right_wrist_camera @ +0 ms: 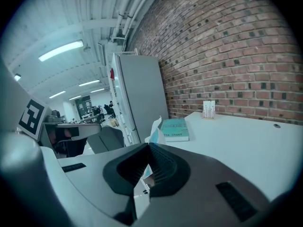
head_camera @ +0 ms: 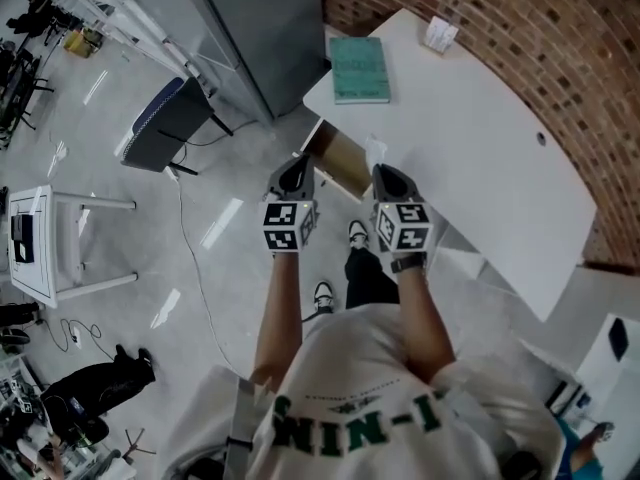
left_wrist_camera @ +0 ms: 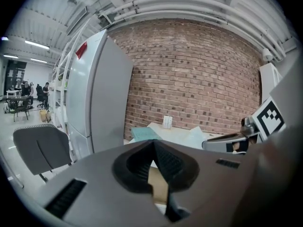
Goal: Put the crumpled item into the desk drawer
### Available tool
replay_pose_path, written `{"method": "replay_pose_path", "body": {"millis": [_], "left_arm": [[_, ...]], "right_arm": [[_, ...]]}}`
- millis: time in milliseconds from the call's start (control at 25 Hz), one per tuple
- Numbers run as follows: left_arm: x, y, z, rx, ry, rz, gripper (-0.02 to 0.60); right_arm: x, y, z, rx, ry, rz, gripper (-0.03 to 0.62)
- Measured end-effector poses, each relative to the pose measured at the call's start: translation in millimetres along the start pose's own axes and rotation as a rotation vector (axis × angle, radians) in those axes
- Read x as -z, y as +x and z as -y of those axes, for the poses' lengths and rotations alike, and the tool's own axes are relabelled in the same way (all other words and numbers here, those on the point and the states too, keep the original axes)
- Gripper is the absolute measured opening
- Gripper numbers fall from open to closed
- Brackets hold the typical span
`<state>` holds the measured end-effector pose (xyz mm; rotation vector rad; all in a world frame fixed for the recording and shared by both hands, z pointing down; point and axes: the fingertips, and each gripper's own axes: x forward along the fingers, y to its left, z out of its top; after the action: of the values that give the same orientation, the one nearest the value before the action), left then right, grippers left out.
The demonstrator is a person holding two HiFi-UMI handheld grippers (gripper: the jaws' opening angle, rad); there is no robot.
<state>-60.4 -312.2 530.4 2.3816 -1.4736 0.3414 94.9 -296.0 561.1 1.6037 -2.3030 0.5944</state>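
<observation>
crumpled item [right_wrist_camera: 155, 128] lies just beyond right gripper's [right_wrist_camera: 148, 147] closed fingers.

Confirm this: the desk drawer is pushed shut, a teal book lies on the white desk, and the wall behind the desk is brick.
One thing is wrong: the desk drawer is not pushed shut. The head view shows it pulled out, its brown inside exposed. The teal book does lie on the white desk, and the wall behind is brick.
</observation>
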Motion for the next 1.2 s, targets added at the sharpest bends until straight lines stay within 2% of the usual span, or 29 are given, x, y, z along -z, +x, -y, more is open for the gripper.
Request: {"method": "replay_pose_path", "body": {"millis": [440,640,760,1200], "left_arm": [[56.5,33.8,-6.0,-0.012,-0.061,-0.104,-0.003],[77.1,41.6,-12.2,-0.018,-0.069,-0.139,-0.003],[83.8,45.7,-16.4,-0.021,-0.064,-0.150,-0.003],[117.4,71.2,-25.2,0.039,-0.125,-0.188,-0.003]], "right_arm": [[51.0,32.9,9.8,-0.034,0.029,-0.138,0.002],[75.4,46.1,9.2,-0.055,0.009,-0.193,0.002],[87.1,56.9,7.6,-0.066,-0.044,-0.214,0.003],[137.4,98.6,16.1,-0.092,-0.082,-0.311,0.002]]}}
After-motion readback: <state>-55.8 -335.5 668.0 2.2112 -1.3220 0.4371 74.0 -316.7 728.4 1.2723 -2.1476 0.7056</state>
